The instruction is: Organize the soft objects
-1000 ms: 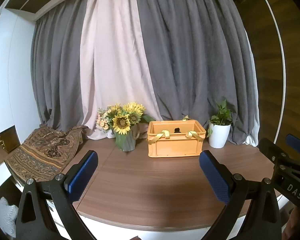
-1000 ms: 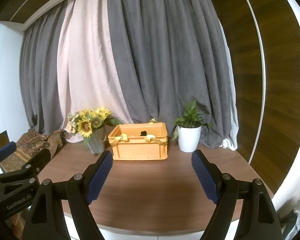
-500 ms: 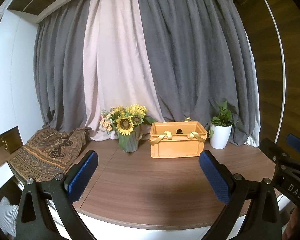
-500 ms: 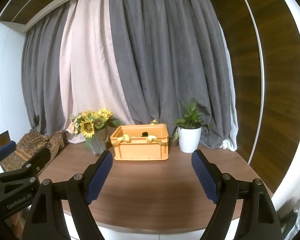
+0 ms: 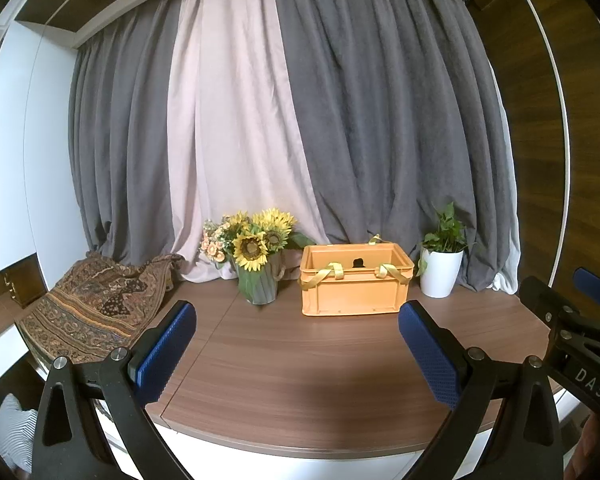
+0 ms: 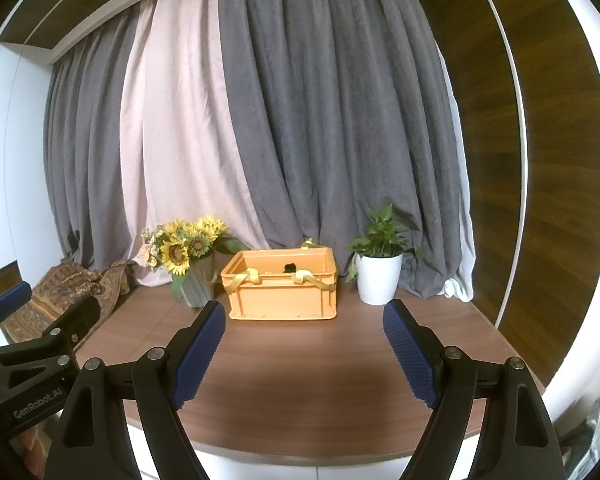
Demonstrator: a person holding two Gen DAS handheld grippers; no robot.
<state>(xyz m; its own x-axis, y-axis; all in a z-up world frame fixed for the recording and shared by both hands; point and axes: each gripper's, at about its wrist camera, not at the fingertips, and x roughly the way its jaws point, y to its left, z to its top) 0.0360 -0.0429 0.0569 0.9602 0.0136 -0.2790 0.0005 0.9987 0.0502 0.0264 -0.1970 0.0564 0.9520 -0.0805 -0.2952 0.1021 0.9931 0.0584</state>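
We read "GenRobot.AI" on our left gripper ("DAS" on the right gripper); both gape wide, empty, short of the desk.

My blue textured rubbery pads face a matt wood-grain table, a smooth orange plastic crate and patterned woven cloth.

The left gripper is level, its blue-padded fingers spread wide and holding nothing. The right gripper, beside it, is likewise spread and unloaded.
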